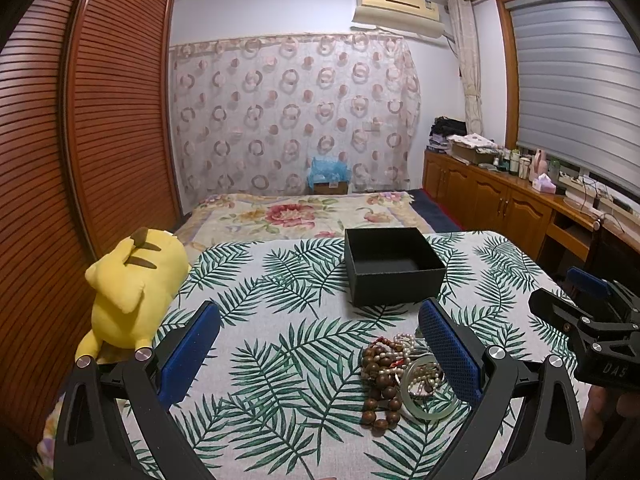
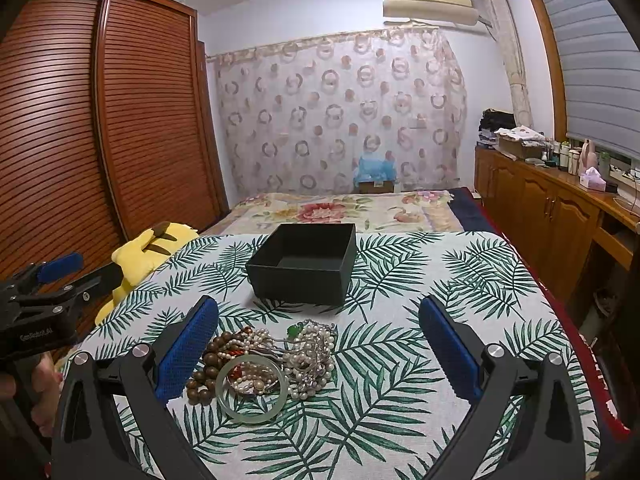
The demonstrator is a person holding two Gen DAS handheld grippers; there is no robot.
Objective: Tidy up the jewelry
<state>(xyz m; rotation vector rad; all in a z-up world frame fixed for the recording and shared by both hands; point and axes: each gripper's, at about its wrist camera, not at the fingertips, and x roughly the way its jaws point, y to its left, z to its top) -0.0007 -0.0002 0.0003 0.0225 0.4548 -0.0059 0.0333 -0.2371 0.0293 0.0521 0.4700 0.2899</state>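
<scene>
A heap of jewelry lies on the leaf-print cloth: brown wooden beads [image 1: 380, 380] [image 2: 208, 364], a pale green bangle [image 1: 424, 394] [image 2: 252, 390] and pearl strands [image 1: 404, 344] [image 2: 316, 356]. Behind the heap stands an open black box [image 1: 392, 266] [image 2: 304, 264] with nothing visible inside. My left gripper [image 1: 320, 344] is open, hovering with the heap near its right finger. My right gripper [image 2: 320, 340] is open too, the heap just inside its left finger. Neither touches the jewelry. Each gripper shows at the edge of the other's view.
A yellow plush toy [image 1: 132, 288] [image 2: 148, 248] lies at the table's left edge. Beyond the table [image 1: 280, 320] is a bed with a floral cover [image 1: 304, 212]. A slatted wooden wardrobe [image 1: 100, 120] stands left, a cluttered wooden cabinet [image 1: 500, 192] right.
</scene>
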